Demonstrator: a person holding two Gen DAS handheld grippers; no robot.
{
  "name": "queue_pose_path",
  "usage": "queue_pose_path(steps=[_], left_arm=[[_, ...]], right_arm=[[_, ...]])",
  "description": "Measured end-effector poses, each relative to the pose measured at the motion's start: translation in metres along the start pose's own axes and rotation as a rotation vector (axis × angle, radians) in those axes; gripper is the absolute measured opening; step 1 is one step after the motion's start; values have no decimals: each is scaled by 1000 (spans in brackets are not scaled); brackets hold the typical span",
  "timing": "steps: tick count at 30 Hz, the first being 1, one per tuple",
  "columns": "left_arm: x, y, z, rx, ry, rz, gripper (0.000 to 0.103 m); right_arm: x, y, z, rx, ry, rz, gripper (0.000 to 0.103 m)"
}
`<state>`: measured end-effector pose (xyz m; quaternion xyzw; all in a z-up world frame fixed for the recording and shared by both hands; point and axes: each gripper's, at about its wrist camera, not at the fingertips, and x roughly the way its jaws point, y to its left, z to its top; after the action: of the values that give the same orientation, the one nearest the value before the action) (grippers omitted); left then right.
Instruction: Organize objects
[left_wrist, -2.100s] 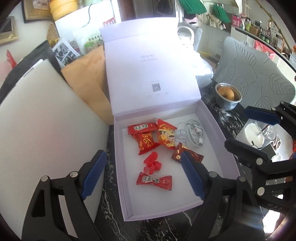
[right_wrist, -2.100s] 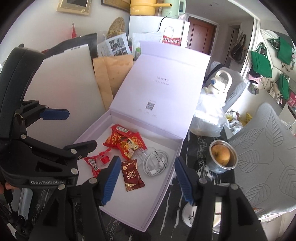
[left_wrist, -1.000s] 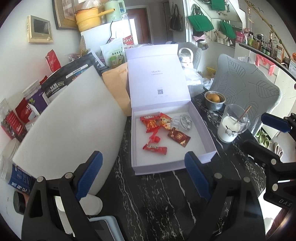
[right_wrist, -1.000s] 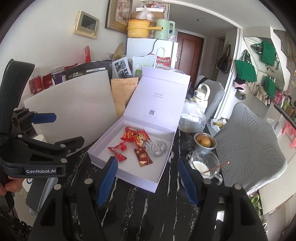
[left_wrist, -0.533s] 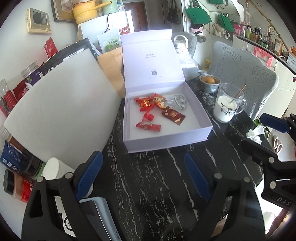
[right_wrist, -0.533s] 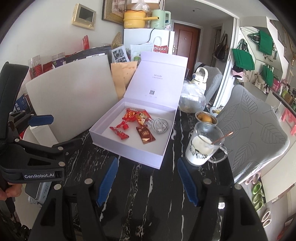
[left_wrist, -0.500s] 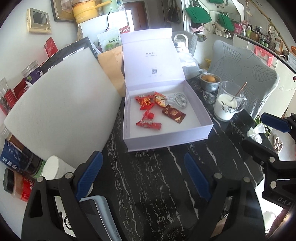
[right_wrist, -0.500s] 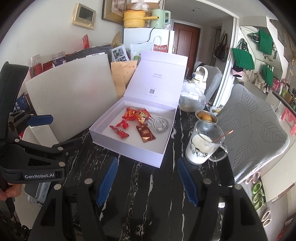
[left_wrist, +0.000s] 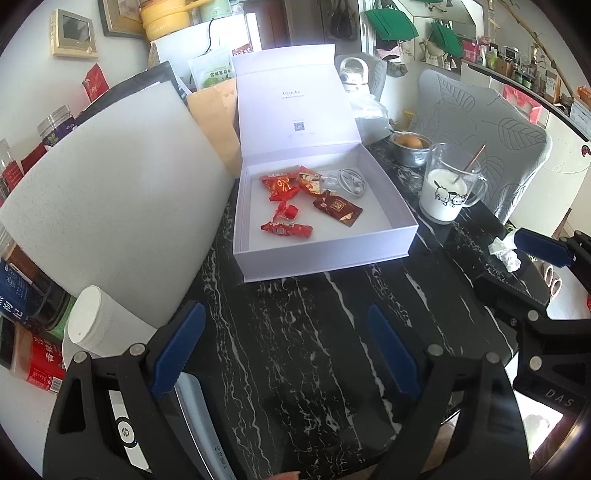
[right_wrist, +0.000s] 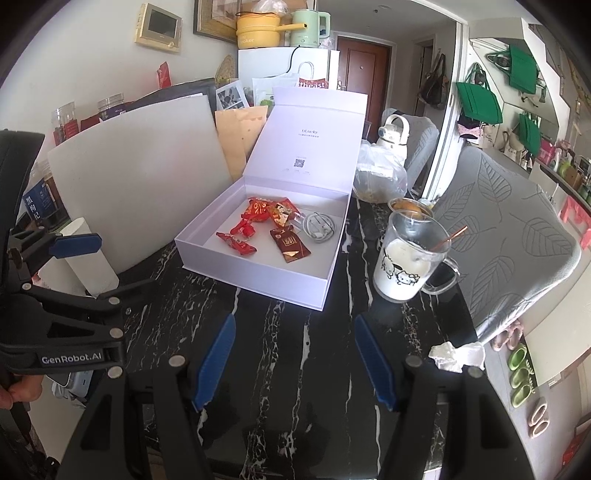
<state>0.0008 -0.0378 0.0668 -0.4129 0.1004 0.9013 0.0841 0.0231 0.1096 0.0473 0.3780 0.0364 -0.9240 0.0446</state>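
**Grippers hang empty over marble table, box lies open beyond**

Marble, black with white veins, forms the table top (left_wrist: 295, 332) under both tools. At the far left of the left wrist view, jars and packets crowd the table edge, and a white plastic cylinder with a flat cap (left_wrist: 88, 325) stands in front of a large curved white foam sheet (left_wrist: 110, 206) that leans against them. The left gripper (left_wrist: 284, 350) hangs above bare marble, its blue-padded fingers (left_wrist: 177, 347) spread wide with nothing between them.

Just right of the foam sheet sits the pale lilac cardboard gift box (left_wrist: 325, 254), its hinged lid (left_wrist: 295, 99) standing upright at the back. Inside lie several red foil-wrapped sweets (left_wrist: 286, 230), a dark red and gold sachet (left_wrist: 338, 208) and, toward the back right corner, a coiled white charging cable (left_wrist: 351, 181). A tan paper bag (left_wrist: 218, 114) leans behind the box's left rear corner.

Right of the box stand a small steel bowl holding an orange fruit (left_wrist: 410, 146) and a clear glass mug of milk with cartoon prints and a thin copper straw (left_wrist: 447, 192). A crumpled white tissue (left_wrist: 504, 253) lies nearer the table's right edge, beside a grey chair with a leaf pattern (left_wrist: 491, 125).

In the right wrist view, the right gripper (right_wrist: 301, 363) is likewise over empty marble, well short of the box, fingers (right_wrist: 216, 362) apart and gripping nothing. The person's fingertips (right_wrist: 18, 391) show at that view's left edge, on the other tool's handle.
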Motion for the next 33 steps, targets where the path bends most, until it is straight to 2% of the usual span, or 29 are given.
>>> queue_pose_path(steps=[16, 33], left_arm=[[7, 6, -1, -13, 16, 14, 90], [12, 6, 1, -11, 33, -3, 90]], right_arm=[[4, 3, 2, -15, 13, 0, 68], [11, 5, 8, -19, 24, 0, 68]])
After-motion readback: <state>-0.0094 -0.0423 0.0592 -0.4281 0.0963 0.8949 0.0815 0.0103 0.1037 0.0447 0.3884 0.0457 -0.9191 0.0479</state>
